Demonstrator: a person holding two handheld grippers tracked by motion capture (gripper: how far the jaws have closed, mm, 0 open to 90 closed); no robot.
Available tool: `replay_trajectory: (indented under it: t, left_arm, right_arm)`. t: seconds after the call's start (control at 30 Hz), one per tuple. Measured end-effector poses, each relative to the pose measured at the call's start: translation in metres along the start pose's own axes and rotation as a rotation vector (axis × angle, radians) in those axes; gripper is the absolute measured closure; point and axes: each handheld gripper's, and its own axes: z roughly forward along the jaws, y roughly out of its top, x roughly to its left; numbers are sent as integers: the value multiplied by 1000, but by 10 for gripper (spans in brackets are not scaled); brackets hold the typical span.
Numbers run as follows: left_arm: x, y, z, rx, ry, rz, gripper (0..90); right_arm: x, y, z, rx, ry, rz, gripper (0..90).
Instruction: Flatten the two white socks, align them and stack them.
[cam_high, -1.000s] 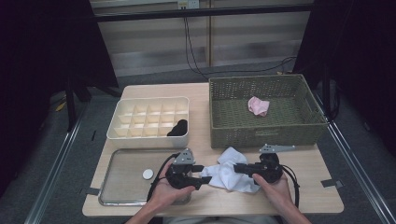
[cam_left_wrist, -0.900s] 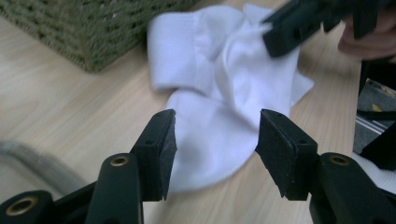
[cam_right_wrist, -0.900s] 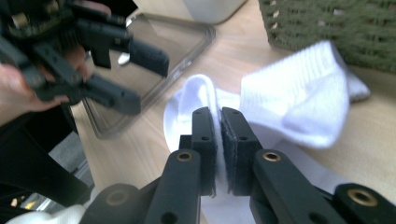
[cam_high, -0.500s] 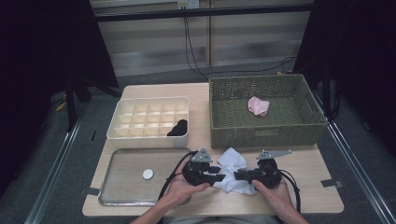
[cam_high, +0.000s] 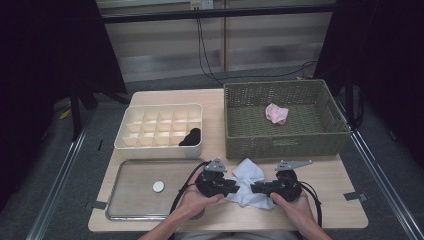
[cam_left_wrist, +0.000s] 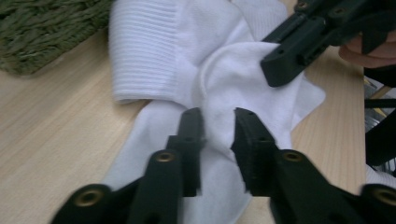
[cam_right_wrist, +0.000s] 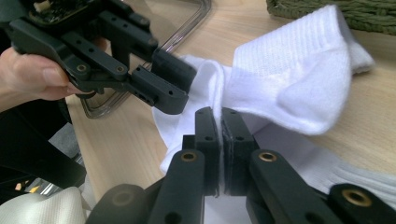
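Note:
A white sock (cam_high: 248, 172) lies crumpled on the wooden table just in front of the green basket. My left gripper (cam_high: 235, 187) comes at it from the left and my right gripper (cam_high: 255, 188) from the right, tips close together. In the left gripper view a bunched fold of the sock (cam_left_wrist: 154, 60) fills the gap between the left gripper's (cam_left_wrist: 218, 123) jaws, which have just been closing onto it. In the right gripper view the right gripper (cam_right_wrist: 220, 116) is shut on a thin fold of the sock (cam_right_wrist: 299, 79), with the left gripper (cam_right_wrist: 175, 88) right beside it.
A green woven basket (cam_high: 285, 145) at the back right holds a pink cloth (cam_high: 276, 113). A cream divided box (cam_high: 160, 107) at the back left has a black item (cam_high: 191, 136) in a front cell. A clear tray (cam_high: 135, 205) with a small white disc (cam_high: 158, 186) lies front left.
My left gripper moved right from the tray's edge to the sock and its jaws narrowed around a fold. The right gripper stayed where it was, holding the sock.

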Motion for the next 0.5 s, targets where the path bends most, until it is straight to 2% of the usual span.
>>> replay_trajectory:
  t: [0.07, 0.1, 0.27, 0.3, 0.33, 0.43, 0.5]
  left_arm:
    - [-4, 0, 1, 9, -6, 22, 862]
    - [-5, 0, 2, -2, -8, 21, 891]
    - [-7, 2, -6, -13, -13, 32, 900]
    - [-7, 1, -7, -29, -17, 32, 900]
    - [-7, 2, -10, -19, -22, 39, 900]
    - [-9, 2, -14, -35, -22, 39, 900]
    - [-11, 2, -17, -42, -25, 45, 900]
  right_arm:
    - [-1, 0, 0, 0, -1, 3, 860]
    - [-1, 0, -1, 0, -1, 3, 850]
    - [-1, 1, -4, -14, -6, 4, 758]
    - [-2, 2, -6, -19, -5, 7, 725]
    - [-2, 3, -8, -29, -7, 11, 712]
    - [-6, 6, -16, -57, -17, 21, 654]
    - [-10, 7, -20, -67, -26, 23, 661]
